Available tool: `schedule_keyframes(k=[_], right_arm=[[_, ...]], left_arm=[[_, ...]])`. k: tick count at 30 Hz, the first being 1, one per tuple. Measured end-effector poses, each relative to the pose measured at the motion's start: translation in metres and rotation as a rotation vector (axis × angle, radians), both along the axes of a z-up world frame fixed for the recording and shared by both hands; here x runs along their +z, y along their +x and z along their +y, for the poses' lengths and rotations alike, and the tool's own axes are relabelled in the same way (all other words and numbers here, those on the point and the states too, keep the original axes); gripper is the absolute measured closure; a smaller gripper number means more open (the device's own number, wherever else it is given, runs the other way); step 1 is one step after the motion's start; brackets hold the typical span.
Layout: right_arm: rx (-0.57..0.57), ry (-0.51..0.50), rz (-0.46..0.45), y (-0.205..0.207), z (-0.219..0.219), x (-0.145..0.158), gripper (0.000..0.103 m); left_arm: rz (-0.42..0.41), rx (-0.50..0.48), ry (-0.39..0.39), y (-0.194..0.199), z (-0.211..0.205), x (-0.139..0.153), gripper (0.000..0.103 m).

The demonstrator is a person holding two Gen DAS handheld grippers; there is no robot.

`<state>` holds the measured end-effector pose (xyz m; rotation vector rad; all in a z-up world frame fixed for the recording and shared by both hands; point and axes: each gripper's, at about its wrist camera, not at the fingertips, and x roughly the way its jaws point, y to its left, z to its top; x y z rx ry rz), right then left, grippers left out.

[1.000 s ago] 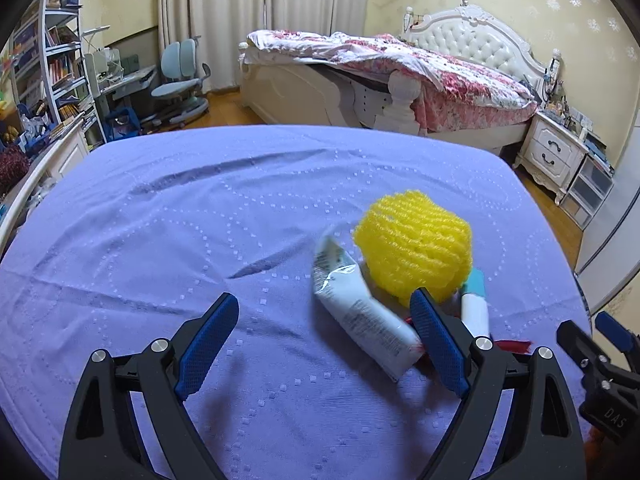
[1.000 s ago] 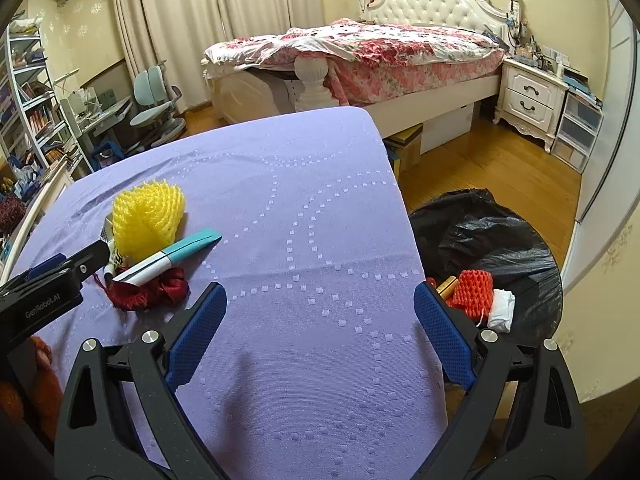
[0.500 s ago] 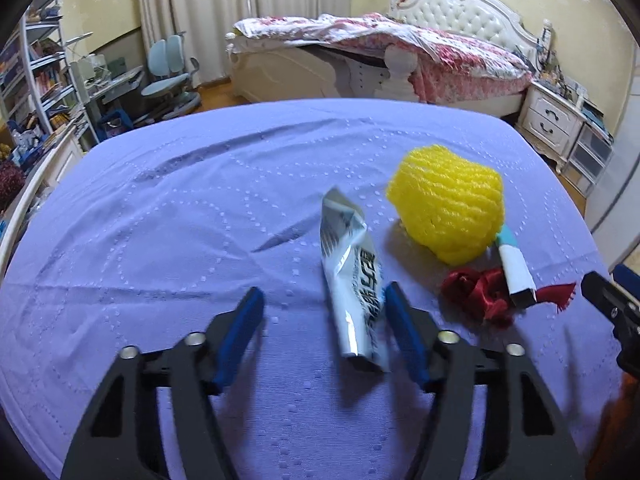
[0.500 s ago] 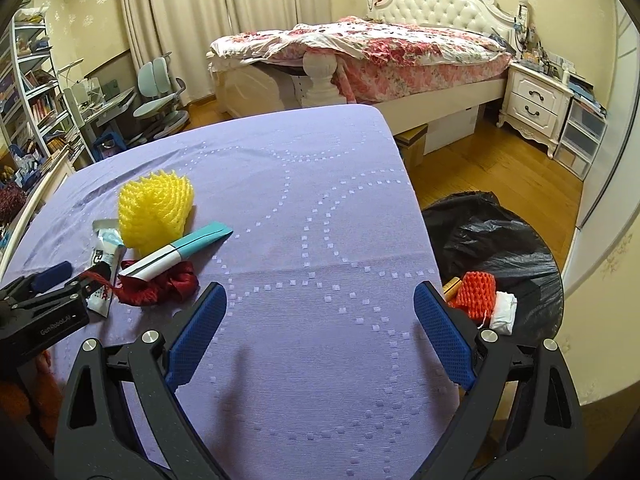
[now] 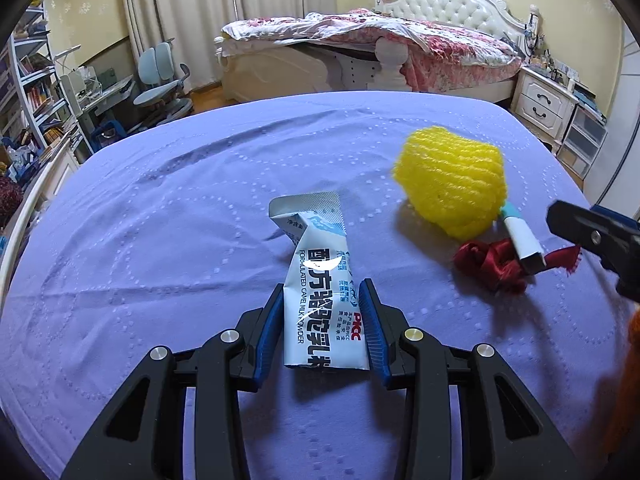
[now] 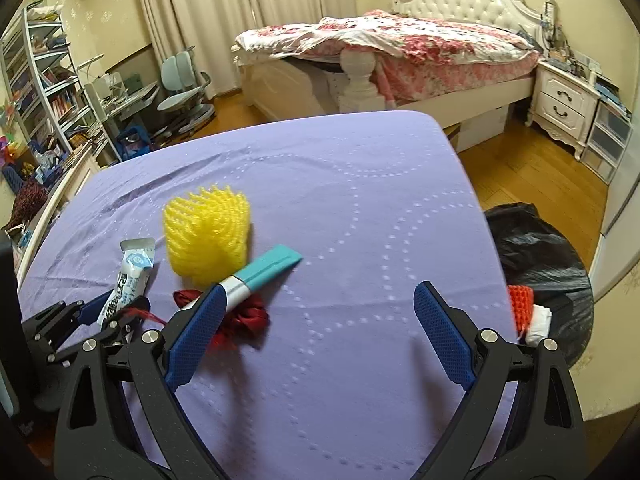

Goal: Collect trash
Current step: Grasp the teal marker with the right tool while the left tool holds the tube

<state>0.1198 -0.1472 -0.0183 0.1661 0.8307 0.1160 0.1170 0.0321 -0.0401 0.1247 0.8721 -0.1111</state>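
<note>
My left tongs grip the white-and-blue foil milk-powder sachet lying on the purple-clothed surface. My right tongs hang open beside the yellow foam net.

White milk-powder sachet lies creased on purple tablecloth
</note>
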Motion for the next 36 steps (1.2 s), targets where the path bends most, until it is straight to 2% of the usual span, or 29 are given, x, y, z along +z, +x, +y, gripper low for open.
schedule_keyframes(k=[7, 15, 20, 24, 26, 28, 30, 31, 36], right_arm=[[0.032, -0.03, 0.077, 0.017, 0.022, -0.003, 0.011], [-0.055, -0.014, 0.102, -0.003, -0.008, -0.016, 0.011], [-0.063, -0.071, 0.094, -0.011, -0.015, -0.017, 0.011], [-0.064, -0.074, 0.081, -0.02, -0.022, -0.019, 0.011], [-0.054, -0.061, 0.07, -0.023, -0.023, -0.02, 0.017], [-0.031, -0.039, 0.074, -0.024, -0.024, -0.02, 0.027], [-0.013, -0.04, 0.069, -0.024, -0.022, -0.019, 0.031], [-0.009, -0.039, 0.068, -0.022, -0.022, -0.017, 0.037], [0.042, -0.061, 0.063, -0.02, -0.007, -0.016, 0.043]], left_arm=[[0.005, 0.022, -0.026, 0.002, 0.011, 0.0, 0.064], [0.004, 0.025, -0.038, 0.006, 0.012, 0.001, 0.064], [0.001, 0.026, -0.033, 0.005, 0.011, 0.001, 0.064], [0.001, 0.026, -0.032, 0.005, 0.011, 0.001, 0.064], [0.001, 0.027, -0.031, 0.005, 0.011, 0.001, 0.064], [0.0, 0.027, -0.032, 0.005, 0.011, 0.001, 0.064], [0.001, 0.028, -0.033, 0.005, 0.011, 0.001, 0.064], [0.001, 0.029, -0.033, 0.005, 0.011, 0.001, 0.064], [-0.001, 0.03, -0.036, 0.005, 0.012, 0.001, 0.064]])
